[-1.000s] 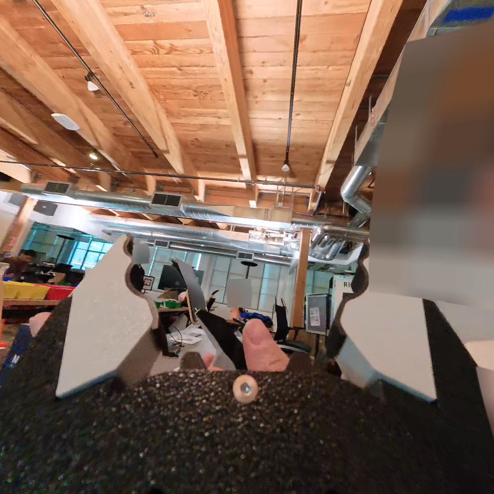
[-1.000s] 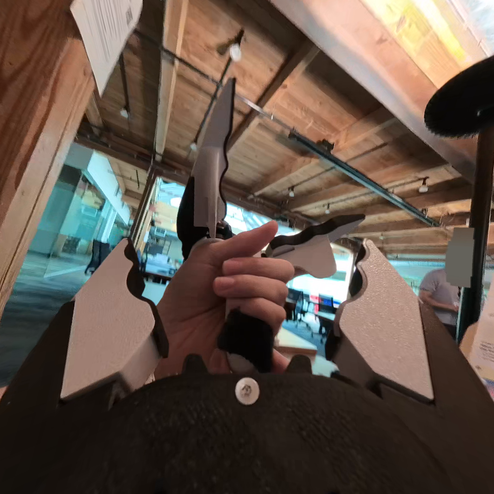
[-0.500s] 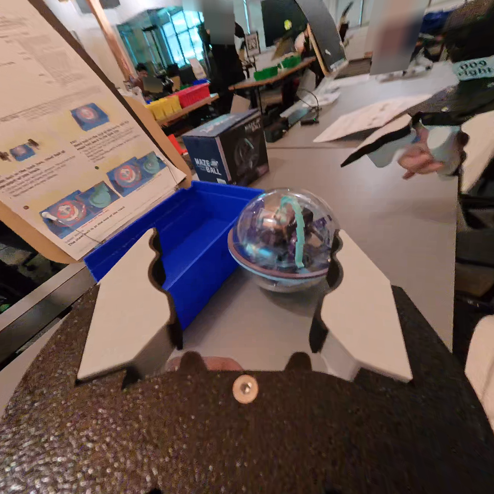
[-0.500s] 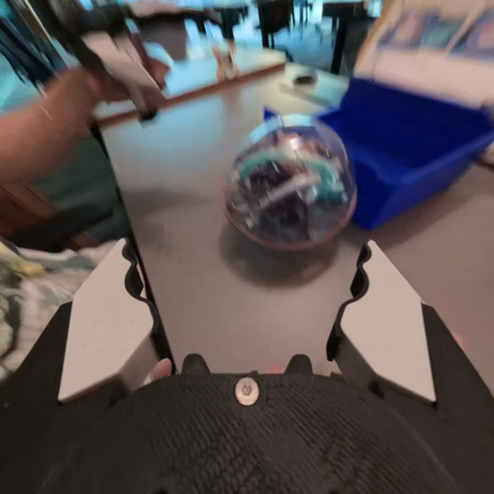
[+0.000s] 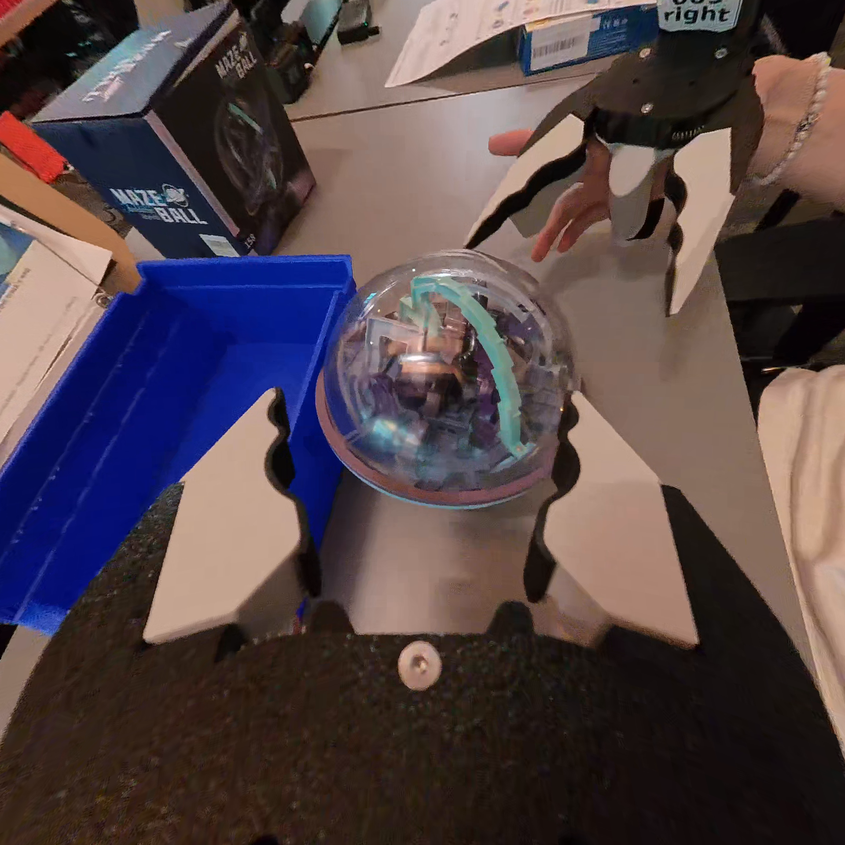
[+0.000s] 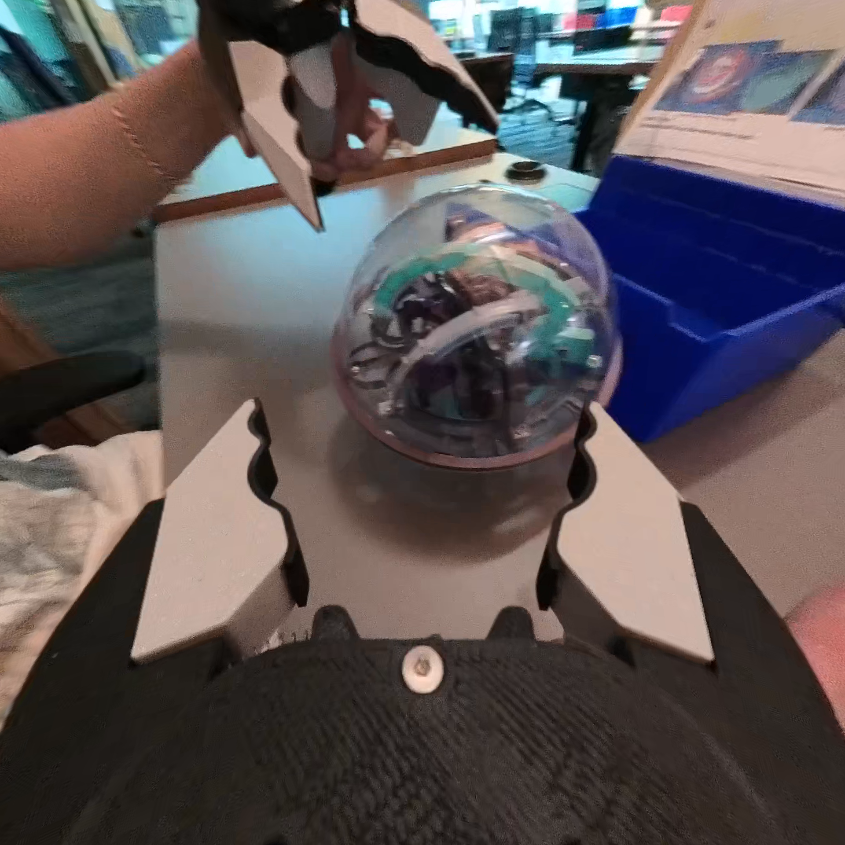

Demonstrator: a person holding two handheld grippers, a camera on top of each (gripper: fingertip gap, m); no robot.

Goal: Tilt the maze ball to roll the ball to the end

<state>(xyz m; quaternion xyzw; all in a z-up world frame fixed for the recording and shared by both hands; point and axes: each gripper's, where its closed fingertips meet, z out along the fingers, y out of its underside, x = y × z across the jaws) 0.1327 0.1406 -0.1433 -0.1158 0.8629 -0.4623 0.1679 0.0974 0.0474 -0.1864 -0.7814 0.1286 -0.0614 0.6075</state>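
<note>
Left wrist view: the left gripper [image 5: 423,402], jaws spread and empty, frames the maze ball [image 5: 446,379] resting on the bench [image 5: 640,411], touching the blue bin [image 5: 137,388] at 9 o'clock. Right wrist view: the right gripper [image 6: 423,411], jaws likewise spread and empty, faces the ball, bin at 3 o'clock.

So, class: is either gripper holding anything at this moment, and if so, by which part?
Nothing is held. The left gripper and right gripper are both open, and the maze ball sits untouched on the table.
</note>
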